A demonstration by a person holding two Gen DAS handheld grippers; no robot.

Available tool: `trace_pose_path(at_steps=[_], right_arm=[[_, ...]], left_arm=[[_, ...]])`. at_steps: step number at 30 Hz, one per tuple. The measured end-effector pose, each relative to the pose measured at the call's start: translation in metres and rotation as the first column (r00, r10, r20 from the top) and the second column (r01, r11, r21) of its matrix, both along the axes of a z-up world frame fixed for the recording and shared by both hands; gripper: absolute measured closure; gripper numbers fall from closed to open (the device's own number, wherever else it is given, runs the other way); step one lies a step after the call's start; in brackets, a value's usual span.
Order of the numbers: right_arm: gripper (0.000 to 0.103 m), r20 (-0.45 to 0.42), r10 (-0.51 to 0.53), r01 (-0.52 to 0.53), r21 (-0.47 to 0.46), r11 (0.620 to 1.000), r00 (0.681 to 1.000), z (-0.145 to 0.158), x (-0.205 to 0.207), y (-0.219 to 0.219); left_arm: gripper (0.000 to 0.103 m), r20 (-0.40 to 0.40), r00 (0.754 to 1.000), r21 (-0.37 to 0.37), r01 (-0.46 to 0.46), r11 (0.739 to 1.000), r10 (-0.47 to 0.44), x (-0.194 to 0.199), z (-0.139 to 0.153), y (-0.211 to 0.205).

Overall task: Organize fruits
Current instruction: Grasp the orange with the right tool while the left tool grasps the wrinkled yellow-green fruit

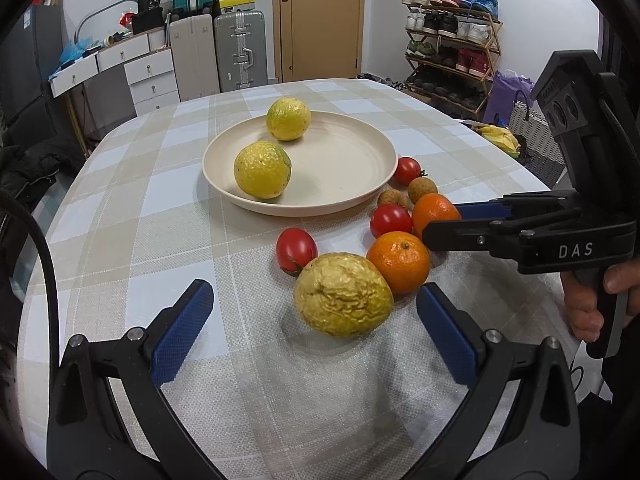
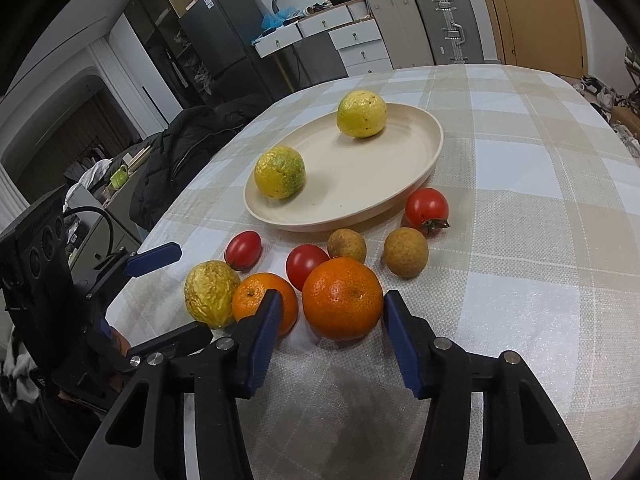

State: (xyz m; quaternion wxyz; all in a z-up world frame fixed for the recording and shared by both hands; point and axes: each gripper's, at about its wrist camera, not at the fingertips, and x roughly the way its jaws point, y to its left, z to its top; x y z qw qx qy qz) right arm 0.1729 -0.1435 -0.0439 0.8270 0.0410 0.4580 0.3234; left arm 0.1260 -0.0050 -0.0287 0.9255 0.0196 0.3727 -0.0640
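The right gripper (image 2: 330, 320), jaws at a narrow setting, brackets the larger orange (image 2: 342, 298) at 12 o'clock; the right pad (image 2: 404, 344) appears to touch the peel, the left pad (image 2: 262, 340) stands just clear. The left gripper (image 1: 316, 332), jaws wide, has the wrinkled yellow fruit (image 1: 343, 294) between its fingers, untouched. The plate (image 2: 400, 184) lies further at 12 o'clock, holding two yellow fruits.

On my table (image 1: 120, 200), 2 passion fruits (image 1: 262, 170) sit in the plate (image 1: 344, 204); oranges (image 2: 342, 298), tomatoes (image 2: 426, 208) and longans (image 2: 406, 252) lie before it.
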Motion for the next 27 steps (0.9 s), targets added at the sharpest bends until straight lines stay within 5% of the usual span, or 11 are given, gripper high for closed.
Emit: trace_pose_path(at_steps=[5, 19, 27], right_arm=[[0.060, 0.004, -0.010, 0.010, -0.007, 1.000, 1.000, 0.001, 0.001, -0.001], [0.061, 0.061, -0.013, 0.012, 0.019, 1.000, 0.998, 0.015, -0.002, -0.007], [0.061, 0.083, -0.012, 0.008, 0.041, 0.999, 0.997, 0.020, -0.005, -0.008]], left_arm=[[0.001, 0.002, 1.000, 0.010, 0.000, 1.000, 0.000, 0.001, -0.001, -0.002], [0.003, 0.006, 1.000, 0.028, 0.006, 1.000, -0.006, 0.000, -0.002, -0.004], [0.025, -0.010, 1.000, 0.045, 0.027, 0.999, -0.027, 0.000, -0.005, -0.008]])
